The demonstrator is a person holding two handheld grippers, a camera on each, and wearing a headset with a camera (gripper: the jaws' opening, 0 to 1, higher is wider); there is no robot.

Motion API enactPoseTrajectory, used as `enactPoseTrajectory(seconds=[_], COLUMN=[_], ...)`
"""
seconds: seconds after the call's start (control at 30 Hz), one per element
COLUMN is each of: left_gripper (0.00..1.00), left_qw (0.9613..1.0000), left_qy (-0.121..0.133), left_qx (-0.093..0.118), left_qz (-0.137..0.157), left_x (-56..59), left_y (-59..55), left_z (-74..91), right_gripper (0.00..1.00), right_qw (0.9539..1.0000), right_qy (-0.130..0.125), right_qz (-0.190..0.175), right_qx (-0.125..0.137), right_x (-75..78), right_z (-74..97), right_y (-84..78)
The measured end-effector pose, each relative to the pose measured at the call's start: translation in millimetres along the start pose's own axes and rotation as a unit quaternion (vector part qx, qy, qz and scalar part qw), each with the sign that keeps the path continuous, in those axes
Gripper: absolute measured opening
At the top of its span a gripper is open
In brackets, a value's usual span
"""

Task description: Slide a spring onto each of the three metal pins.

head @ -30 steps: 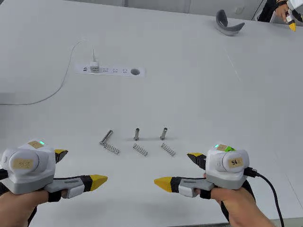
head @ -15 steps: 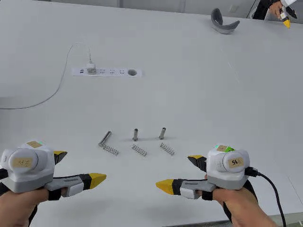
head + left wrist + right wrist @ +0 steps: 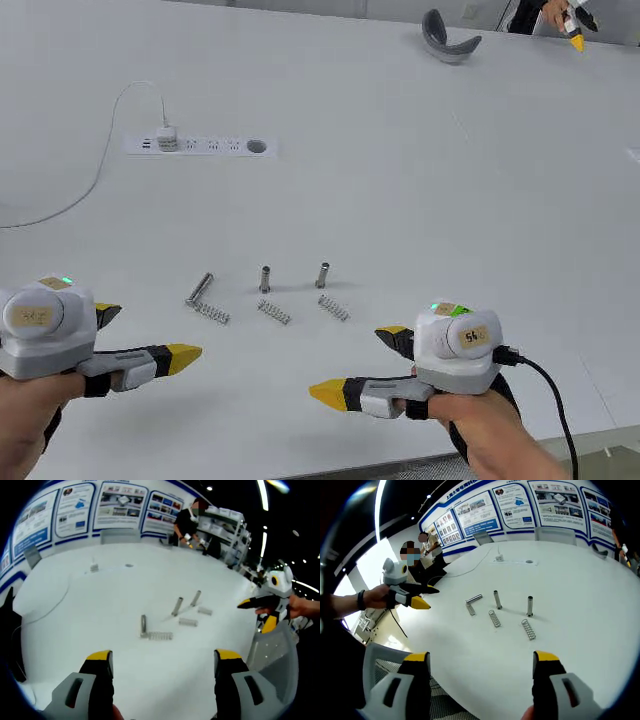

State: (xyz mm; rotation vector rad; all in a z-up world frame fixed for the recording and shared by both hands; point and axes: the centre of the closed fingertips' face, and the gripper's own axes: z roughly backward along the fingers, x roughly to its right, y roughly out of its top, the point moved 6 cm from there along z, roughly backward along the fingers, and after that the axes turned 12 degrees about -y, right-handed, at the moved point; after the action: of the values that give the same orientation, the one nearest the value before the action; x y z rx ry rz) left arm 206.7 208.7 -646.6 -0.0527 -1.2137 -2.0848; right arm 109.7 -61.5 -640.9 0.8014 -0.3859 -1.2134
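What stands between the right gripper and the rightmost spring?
Nothing visible: bare table lies between the right gripper and the rightmost spring. The nearest pin stands upright just beyond the spring, not in the path.

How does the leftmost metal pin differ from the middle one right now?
The leftmost pin lies on its side, slanted; the middle pin stands upright. The left spring lies right at the leftmost pin's near end; the middle spring lies clear of the middle pin. Both pins are silvery and carry no spring.
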Motion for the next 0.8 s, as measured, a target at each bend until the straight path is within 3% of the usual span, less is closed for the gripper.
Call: enactPoseTrajectory(seconds=[0.8], left_gripper=[0.76], left_qw=[0.9999], left_qy=[-0.006], left_qx=[-0.006], left_qz=[-0.011], left_x=[-30.1], left_y=[27.5], left_z=[-33.0], right_gripper=[0.84], right_qw=[0.9999], right_qy=[-0.002], right_qz=[-0.013], right_qx=[0.006], right_x=[-0.1], right_z=[2.9], right_y=[3.6])
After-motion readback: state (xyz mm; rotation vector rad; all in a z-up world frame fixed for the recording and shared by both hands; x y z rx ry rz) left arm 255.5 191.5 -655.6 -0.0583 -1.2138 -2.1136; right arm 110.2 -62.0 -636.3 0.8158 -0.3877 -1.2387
